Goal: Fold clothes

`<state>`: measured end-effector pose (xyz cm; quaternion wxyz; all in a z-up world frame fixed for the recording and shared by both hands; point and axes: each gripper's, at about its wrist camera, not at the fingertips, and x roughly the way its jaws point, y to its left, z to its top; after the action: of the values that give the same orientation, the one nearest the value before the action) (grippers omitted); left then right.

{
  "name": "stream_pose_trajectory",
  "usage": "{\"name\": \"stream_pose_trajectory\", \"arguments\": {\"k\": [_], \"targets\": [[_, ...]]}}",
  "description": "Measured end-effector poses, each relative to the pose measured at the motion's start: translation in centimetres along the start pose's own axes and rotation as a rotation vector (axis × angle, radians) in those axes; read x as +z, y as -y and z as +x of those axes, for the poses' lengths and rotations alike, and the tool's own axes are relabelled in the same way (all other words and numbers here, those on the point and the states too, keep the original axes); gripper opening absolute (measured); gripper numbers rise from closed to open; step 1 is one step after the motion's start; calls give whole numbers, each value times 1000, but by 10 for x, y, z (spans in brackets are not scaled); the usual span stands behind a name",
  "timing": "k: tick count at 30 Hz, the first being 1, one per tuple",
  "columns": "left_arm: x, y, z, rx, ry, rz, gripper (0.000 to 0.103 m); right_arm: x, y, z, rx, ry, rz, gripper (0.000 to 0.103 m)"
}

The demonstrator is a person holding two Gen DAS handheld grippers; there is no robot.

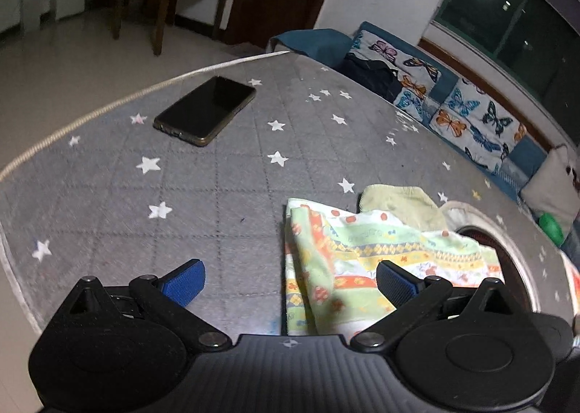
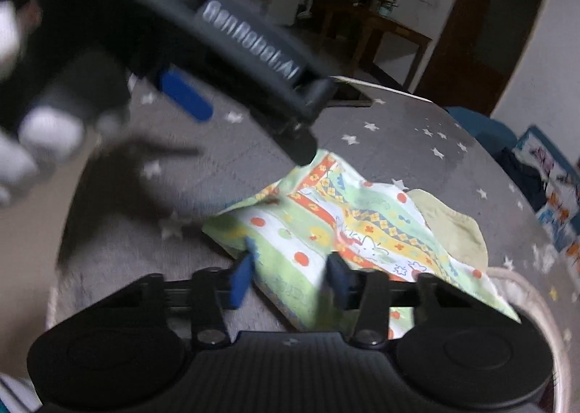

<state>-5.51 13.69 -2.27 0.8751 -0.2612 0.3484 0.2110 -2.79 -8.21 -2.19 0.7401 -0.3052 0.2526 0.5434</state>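
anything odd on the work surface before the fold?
A phone lies on the star-print mat, apart from the clothes; it has no part in folding. The printed cloth is crumpled, draped partly over a basket rim, with a pale green garment bunched under it. Nothing looks spilled or damaged.

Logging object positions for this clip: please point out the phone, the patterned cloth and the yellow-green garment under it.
phone [image 1: 204,110], left wrist view, middle of its dark screen.
patterned cloth [image 2: 348,228], right wrist view, centre of the striped print.
yellow-green garment [image 1: 402,206], left wrist view, exposed part behind the cloth.
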Motion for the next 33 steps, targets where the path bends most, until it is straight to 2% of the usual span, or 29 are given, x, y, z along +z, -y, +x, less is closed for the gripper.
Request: {"name": "stream_pose_trajectory", "arguments": {"k": [1, 5, 9, 11, 14, 16, 17, 19, 22, 23, 25, 27, 28, 30, 33], "targets": [[1, 0, 2, -6, -7, -18, 102, 0, 6, -3, 9, 12, 38, 26], [3, 3, 12, -52, -49, -106, 102, -1, 29, -15, 42, 56, 174, 22], [3, 10, 20, -93, -78, -154, 101, -5, 38, -22, 68, 79, 232, 21], [3, 11, 25, -123, -100, -194, 96, -8, 40, -25, 70, 88, 244, 21], [1, 10, 36, -186, -147, -262, 79, -12, 44, -30, 78, 106, 284, 20], [-2, 7, 45, -224, -175, -311, 62, -14, 44, -33, 83, 114, 301, 20], [-4, 6, 49, -242, -190, -336, 57, -13, 44, -33, 85, 116, 304, 20], [-4, 3, 50, -245, -192, -333, 37, -15, 44, -34, 97, 106, 299, 20], [-5, 0, 52, -247, -193, -325, 22, -20, 48, -32, 129, 88, 296, 24], [-6, -2, 53, -247, -194, -323, 20, -22, 50, -32, 143, 85, 303, 26], [-6, -4, 55, -249, -195, -318, 15, -26, 61, -37, 155, 93, 341, 38], [-7, -7, 56, -250, -196, -313, 14, -32, 73, -44, 130, 104, 372, 39], [-7, -7, 56, -246, -193, -305, 14, -36, 83, -46, 100, 105, 387, 45], [-7, -5, 55, -238, -182, -279, 14, -44, 104, -49, 29, 98, 426, 50], [-9, 0, 51, -218, -161, -222, 14, -59, 138, -48, -95, 72, 494, 50]]}}
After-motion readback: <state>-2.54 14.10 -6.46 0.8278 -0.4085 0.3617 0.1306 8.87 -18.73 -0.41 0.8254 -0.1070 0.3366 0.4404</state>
